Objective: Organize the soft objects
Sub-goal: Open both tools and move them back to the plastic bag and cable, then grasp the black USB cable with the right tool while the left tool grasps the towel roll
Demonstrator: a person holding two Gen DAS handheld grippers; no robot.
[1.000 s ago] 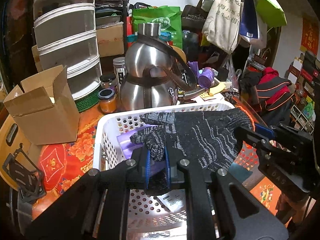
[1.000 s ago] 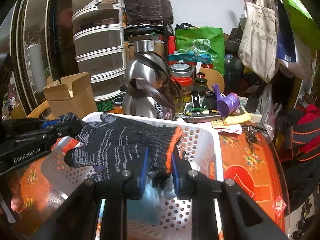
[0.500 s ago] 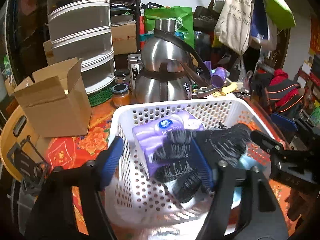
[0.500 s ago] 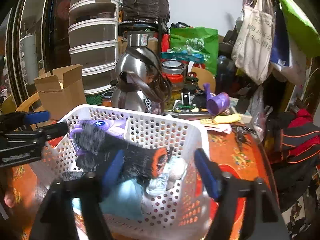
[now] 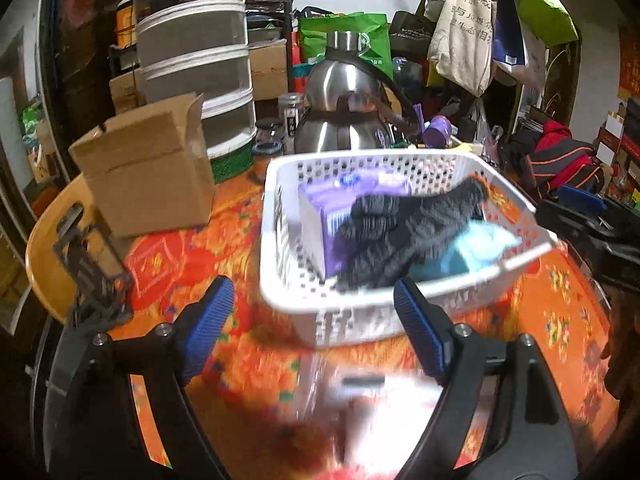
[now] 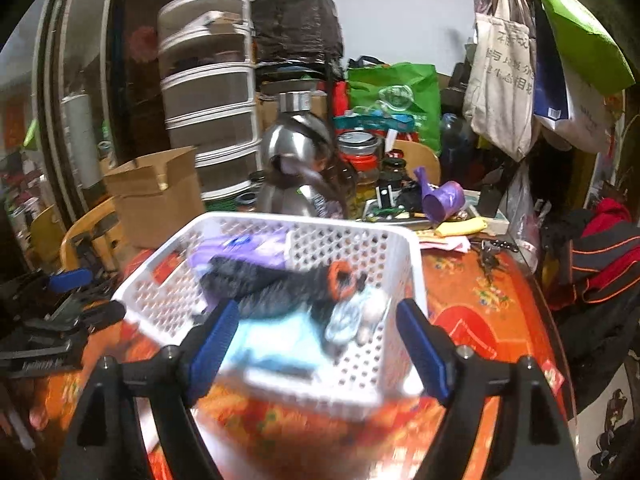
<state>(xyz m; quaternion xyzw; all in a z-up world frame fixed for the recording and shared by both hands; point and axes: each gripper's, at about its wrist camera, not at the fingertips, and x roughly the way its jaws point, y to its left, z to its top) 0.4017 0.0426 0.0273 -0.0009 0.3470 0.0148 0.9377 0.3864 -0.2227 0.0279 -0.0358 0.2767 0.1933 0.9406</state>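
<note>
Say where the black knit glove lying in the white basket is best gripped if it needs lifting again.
Probably the orange-trimmed cuff of the glove, coming from above: it lies topmost over the purple tissue pack and blue cloth, inside the basket walls, which block a side approach.

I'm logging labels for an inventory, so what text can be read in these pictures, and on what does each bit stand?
Nothing here can be quoted with confidence.
Tote bag: dark Chinese characters, too blurred to read.
Green bag: white logo, too small to read.
Tissue pack in the basket: round blue logo, unreadable.
Left gripper: white lettering on its body, too blurred.
Bottle: white print low on its side, unreadable.
</note>
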